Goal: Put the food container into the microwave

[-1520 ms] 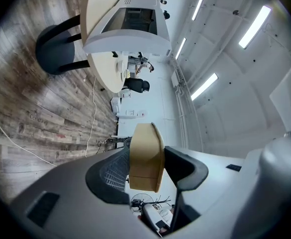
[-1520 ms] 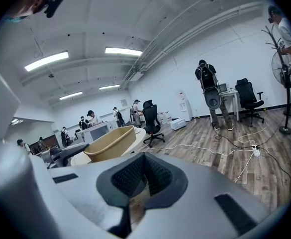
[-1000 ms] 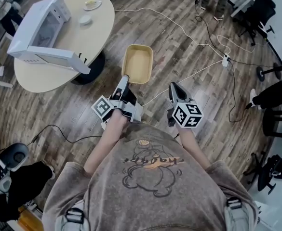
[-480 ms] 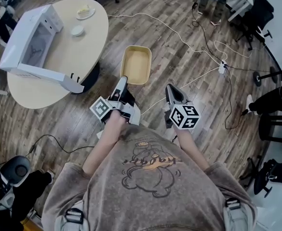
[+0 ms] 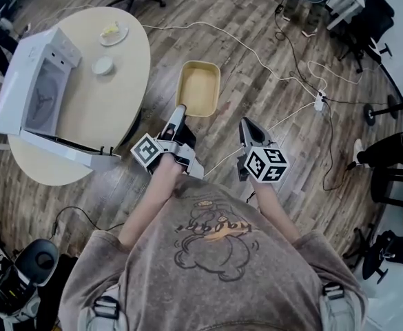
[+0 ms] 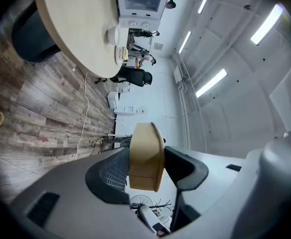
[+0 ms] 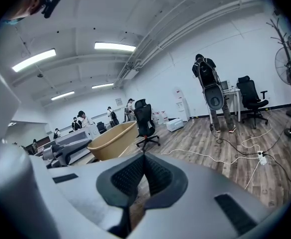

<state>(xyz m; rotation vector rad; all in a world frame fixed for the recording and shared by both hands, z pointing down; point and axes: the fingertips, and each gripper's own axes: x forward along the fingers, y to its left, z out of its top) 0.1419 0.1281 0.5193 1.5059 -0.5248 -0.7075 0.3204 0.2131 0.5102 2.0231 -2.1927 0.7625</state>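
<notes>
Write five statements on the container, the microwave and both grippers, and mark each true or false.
1. The left gripper clamps the food container by its rim. True.
2. The food container is inside the microwave. False: it is held out over the floor, apart from the table.
3. The microwave's door is open. True.
4. The right gripper also grips the container. False: its jaws are together with nothing between them, beside the container.
5. A plate and a small bowl sit on the table with the microwave. True.
</notes>
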